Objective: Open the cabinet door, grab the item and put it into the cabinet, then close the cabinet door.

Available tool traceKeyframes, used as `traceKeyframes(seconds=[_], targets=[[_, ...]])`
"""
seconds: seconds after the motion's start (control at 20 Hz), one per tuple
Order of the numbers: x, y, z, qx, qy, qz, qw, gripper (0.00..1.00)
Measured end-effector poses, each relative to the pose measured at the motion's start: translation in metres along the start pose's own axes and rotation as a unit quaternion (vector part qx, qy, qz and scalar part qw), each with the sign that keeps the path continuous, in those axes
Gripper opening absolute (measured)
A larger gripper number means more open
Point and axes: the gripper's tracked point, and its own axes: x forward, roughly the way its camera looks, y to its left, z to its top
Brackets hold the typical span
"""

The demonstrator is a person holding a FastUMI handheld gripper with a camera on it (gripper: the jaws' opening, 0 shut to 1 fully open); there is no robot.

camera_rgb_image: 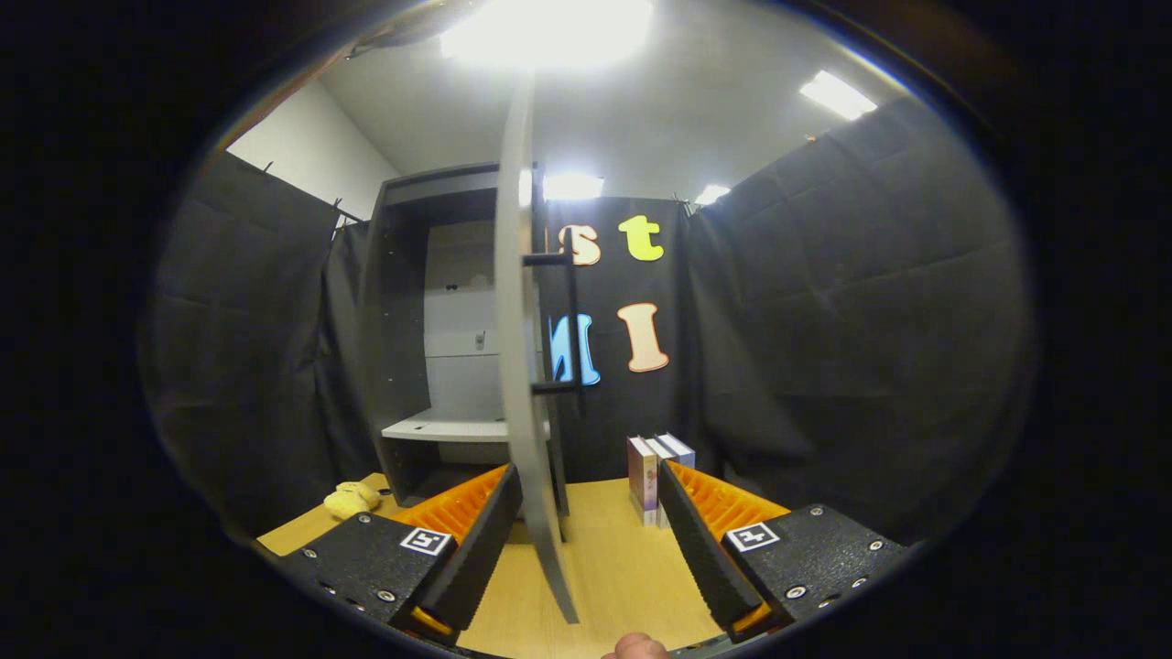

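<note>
The grey cabinet (403, 348) stands on the wooden table at the back left, its inside showing a white shelf (444, 426). Its door (517, 366) is swung wide and seen edge-on, with a black bar handle (572, 320) on its right face. The door's lower edge passes between my fingers, nearer the left one, touching neither. My gripper (591, 490) is open. Several upright books (655, 476) stand on the table just ahead of the right finger (696, 540).
A yellow soft toy (351, 499) lies on the table left of the cabinet base. Black cloth walls close in on the right and left. Bare wooden tabletop (613, 567) spreads between the fingers. A fingertip (636, 648) shows at the very bottom.
</note>
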Motion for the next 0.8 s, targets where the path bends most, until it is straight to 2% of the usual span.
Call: traceKeyframes(seconds=[0.2, 0.45, 0.65, 0.8], targets=[[-0.022, 0.056, -0.066, 0.003, 0.055, 0.047, 0.997, 0.94], [-0.013, 0.127, -0.13, 0.034, 0.051, 0.093, 0.994, 0.93], [0.012, 0.168, -0.192, 0.026, 0.064, 0.099, 0.993, 0.94], [0.024, 0.174, -0.224, 0.031, 0.069, 0.095, 0.993, 0.94]])
